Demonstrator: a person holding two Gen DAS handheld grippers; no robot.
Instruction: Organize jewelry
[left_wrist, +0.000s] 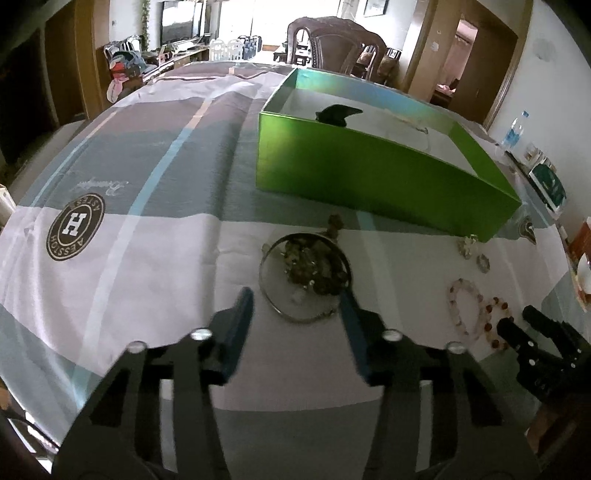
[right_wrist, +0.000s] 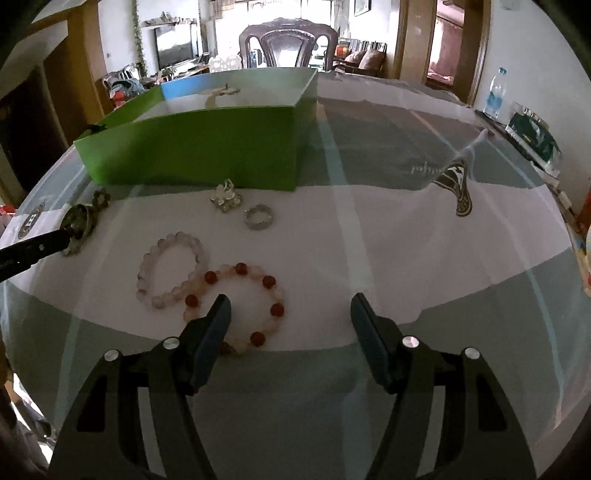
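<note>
The jewelry lies on the striped cloth (right_wrist: 406, 236), all in front of the green box (right_wrist: 192, 147). A dark bangle (left_wrist: 304, 280) sits nearest the box, with the left gripper (left_wrist: 297, 306) open around it, not squeezing. The red and white bead bracelet (right_wrist: 243, 306) touches a pale bracelet (right_wrist: 170, 273). The right gripper (right_wrist: 290, 308) is open, holding nothing.

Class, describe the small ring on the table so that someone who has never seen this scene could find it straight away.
Start at the green box on the striped cloth. Just in front of its near wall lies a clear crystal ornament, and the ring sits right beside it. It is a small silvery band, not a loop of beads like the pale bracelet and the red-and-pale bracelet nearer the camera.
</note>
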